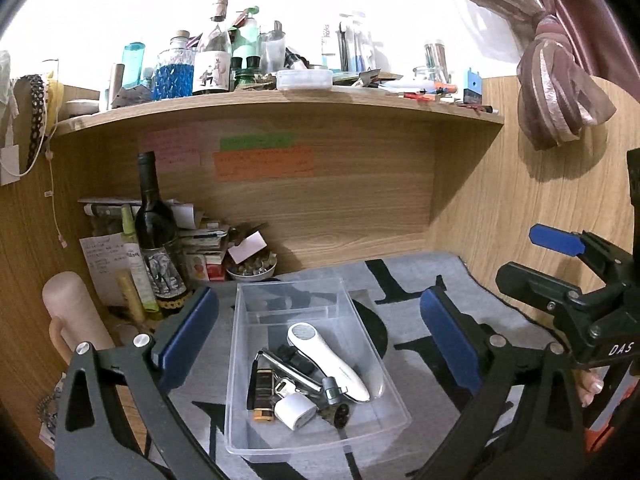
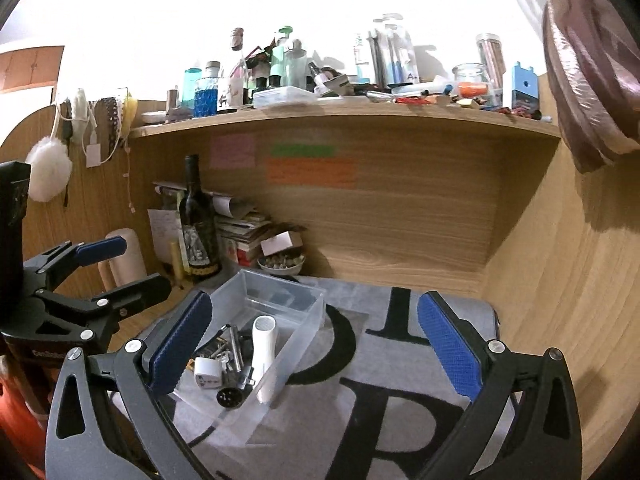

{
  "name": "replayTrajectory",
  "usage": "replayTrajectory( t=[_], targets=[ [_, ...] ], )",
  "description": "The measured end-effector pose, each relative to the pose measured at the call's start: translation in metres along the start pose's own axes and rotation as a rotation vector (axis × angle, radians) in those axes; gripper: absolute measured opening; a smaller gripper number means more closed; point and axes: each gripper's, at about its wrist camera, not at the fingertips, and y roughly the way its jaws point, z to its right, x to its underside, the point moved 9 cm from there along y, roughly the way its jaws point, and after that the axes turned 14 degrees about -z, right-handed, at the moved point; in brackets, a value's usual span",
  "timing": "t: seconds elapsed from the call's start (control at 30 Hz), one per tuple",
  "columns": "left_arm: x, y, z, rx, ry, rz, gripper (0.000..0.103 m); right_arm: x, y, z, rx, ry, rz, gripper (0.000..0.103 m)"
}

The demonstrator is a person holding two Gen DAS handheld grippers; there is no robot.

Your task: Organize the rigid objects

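Both hand-held tools stood released, their blue-padded jaws spread wide with nothing between them. The left gripper (image 1: pixel 320 344) hung over the near end of the clear plastic bin (image 1: pixel 240 360), which lay straight ahead of and below it on the grey mat (image 1: pixel 500 332) with black letters, its long axis running near to far. The right gripper (image 2: pixel 316 348) was off to the right, so the bin sat low and to its left, partly behind its left pad; by this judgement the left hand was the nearer for any move on the bin. Inside, toward the near end, lay a heap of hard small things: a smooth white handheld device (image 1: pixel 328 360) lying diagonally, a squarish white plug adapter (image 1: pixel 294 410), a dark lighter-like piece (image 1: pixel 262 396) with an orange base, and a metal tool (image 1: pixel 296 372), touching one another. The bin's far end held only a low clear inner tray. No loose item showed on the mat, so the sorting seemed largely done. Behind rose a wood-grain desk back with a dark wine bottle (image 1: pixel 154 232) at the far left.
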Motion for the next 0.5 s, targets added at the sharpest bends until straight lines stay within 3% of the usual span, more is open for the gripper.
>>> replayTrajectory(
  t=[0.5],
  targets=[
    [0.0051, 0.0055, -0.0026, 0.015, -0.021, -0.021, 0.102, 0.0051, 0.0072, 0.0033, -0.015, 0.012, -0.022, 0.103]
  ],
)
